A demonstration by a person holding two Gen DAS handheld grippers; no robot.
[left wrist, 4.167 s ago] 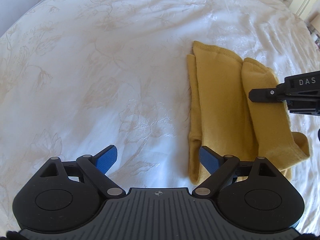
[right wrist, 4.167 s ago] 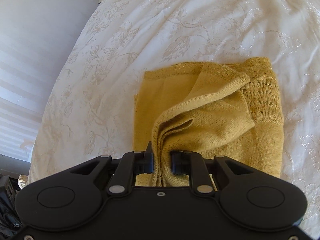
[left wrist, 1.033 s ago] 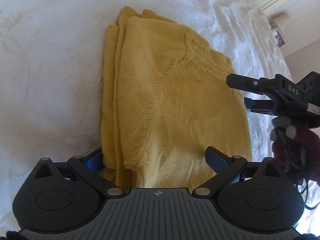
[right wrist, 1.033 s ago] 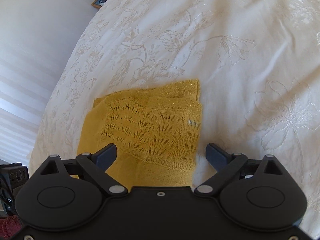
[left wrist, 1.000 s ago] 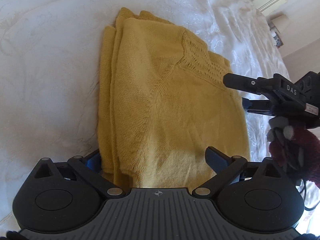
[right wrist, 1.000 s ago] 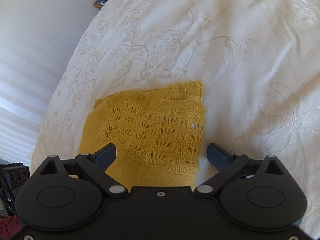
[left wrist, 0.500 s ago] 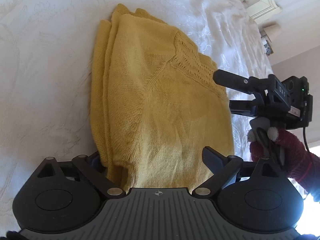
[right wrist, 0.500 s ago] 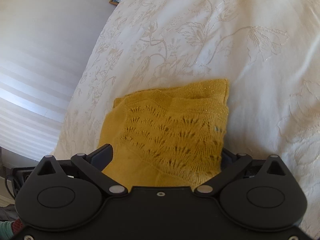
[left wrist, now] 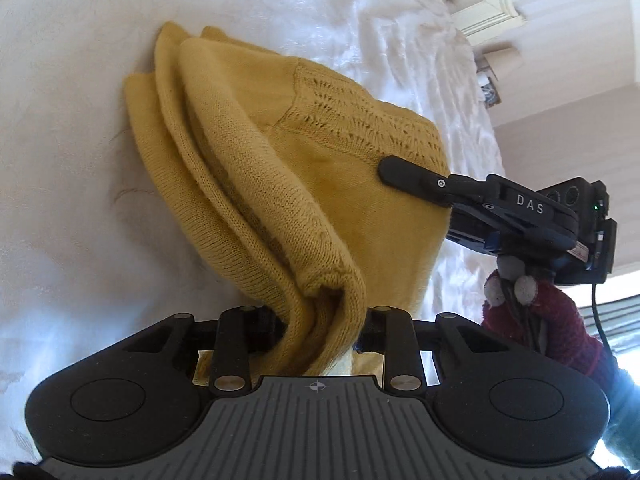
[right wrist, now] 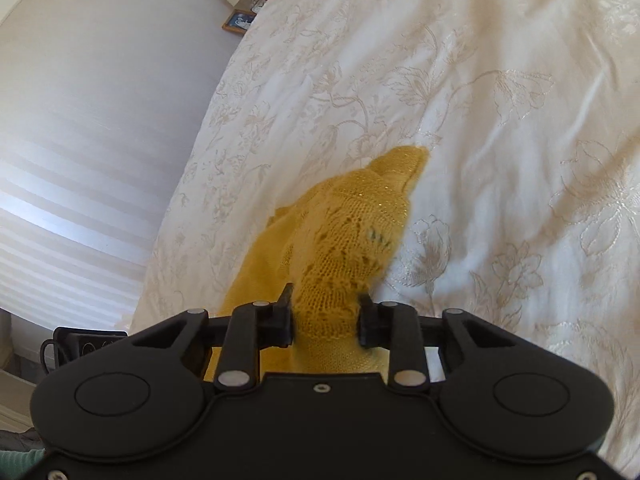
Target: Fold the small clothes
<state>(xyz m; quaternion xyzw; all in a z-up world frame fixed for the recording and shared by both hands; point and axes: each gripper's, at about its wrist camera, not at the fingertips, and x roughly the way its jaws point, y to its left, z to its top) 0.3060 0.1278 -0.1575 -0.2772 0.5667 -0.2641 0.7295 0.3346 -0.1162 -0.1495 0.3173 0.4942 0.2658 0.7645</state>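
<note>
Yellow knit sweater [left wrist: 280,184] sits on the white embroidered bedspread [left wrist: 60,160], already stacked in several layers, near edge raised off the cover and bunched

left gripper [left wrist: 320,320]: clamped on the hem-side corner, thick wad of folded layers squeezed between its fingers, at 6 o'clock in the left wrist view. Layer edges fan out toward 11 o'clock

right gripper [right wrist: 324,316]: clenched on the lace-pattern end of the sweater [right wrist: 352,232], fabric fills the gap between the fingers. In the left wrist view the right gripper [left wrist: 404,174] comes in from 3 o'clock, one finger lying over the top of the knit near the openwork band, gloved hand [left wrist: 536,312] behind it

Far tip of the garment touches the bedspread [right wrist: 500,140] at about 12 o'clock in the right wrist view, rest slopes up to the fingers

Handling, judged: light, soft, floppy knit, no stiffness, sags between the two holds. Stacked layers can slide on each other, so pinch through all layers close to the edge or the lower ones drop out. Lace section looks stretchy and open, finger tips could snag there, better to hold on the plain knit or the ribbed hem. Satin-like cover looks slippery, pile may skate if dragged

Step, judged: both near corners held for carrying over into another fold; fold not laid yet
</note>
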